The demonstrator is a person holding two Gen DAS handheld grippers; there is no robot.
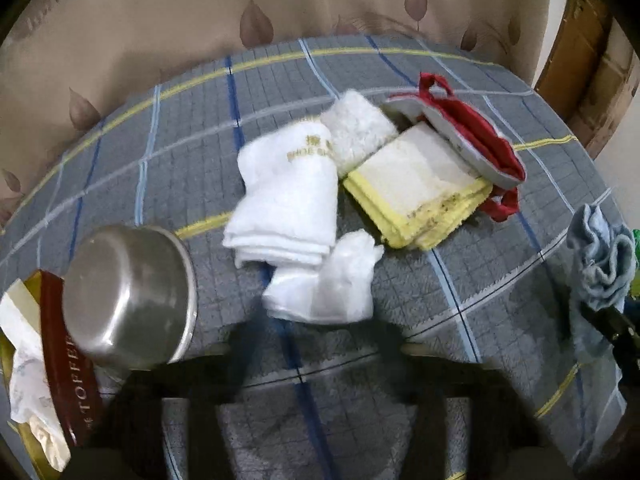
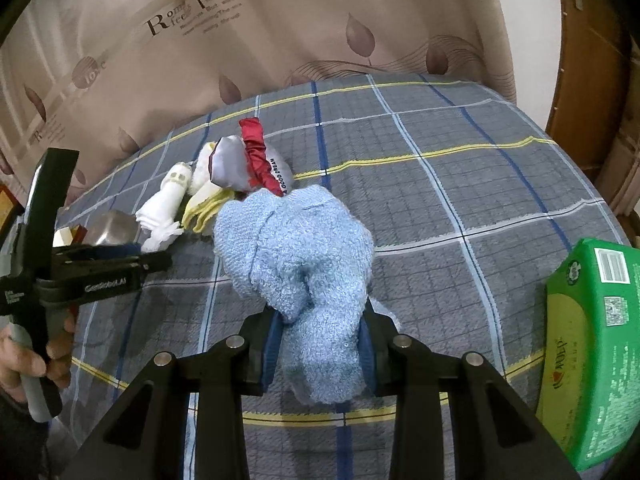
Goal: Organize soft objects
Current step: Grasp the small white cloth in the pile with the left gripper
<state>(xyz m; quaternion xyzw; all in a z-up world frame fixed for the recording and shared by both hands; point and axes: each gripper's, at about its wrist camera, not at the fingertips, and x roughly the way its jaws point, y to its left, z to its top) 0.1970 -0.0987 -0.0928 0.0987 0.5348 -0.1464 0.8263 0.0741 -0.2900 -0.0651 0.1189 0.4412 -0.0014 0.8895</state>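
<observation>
The plaid grey-blue cloth-covered surface [image 2: 460, 208] carries everything. In the right wrist view the light blue terry towel [image 2: 292, 248] is at centre, bunched into a loose lump. The right gripper [image 2: 320, 344] is clamped on its lower fold at 6 o'clock. Most of the towel bulges beyond the pads, so the grip is likely shallow. A quick swing could let the fold slide out, or a hanging lobe could drag on the cloth.

A green printed pack [image 2: 592, 352] stands at 4 o'clock, close enough to be clipped on a turn that way.

In the left wrist view the other soft things lie in a heap just above centre. They are a folded white towel with gold lettering [image 1: 284, 200], a yellow-edged white cloth [image 1: 416, 188] and a red-and-grey padded pouch [image 1: 472, 140]. A crumpled thin white piece [image 1: 332, 284] lies nearest the left gripper [image 1: 316, 344]. Its blurred fingers stand apart with only plaid between them, holding nothing. Closing here risks pinching the covering cloth along with the piece.

At 8 o'clock a tilted steel bowl [image 1: 128, 300] leans by a red tin [image 1: 60, 360]. A stray nudge could send it rolling.
</observation>
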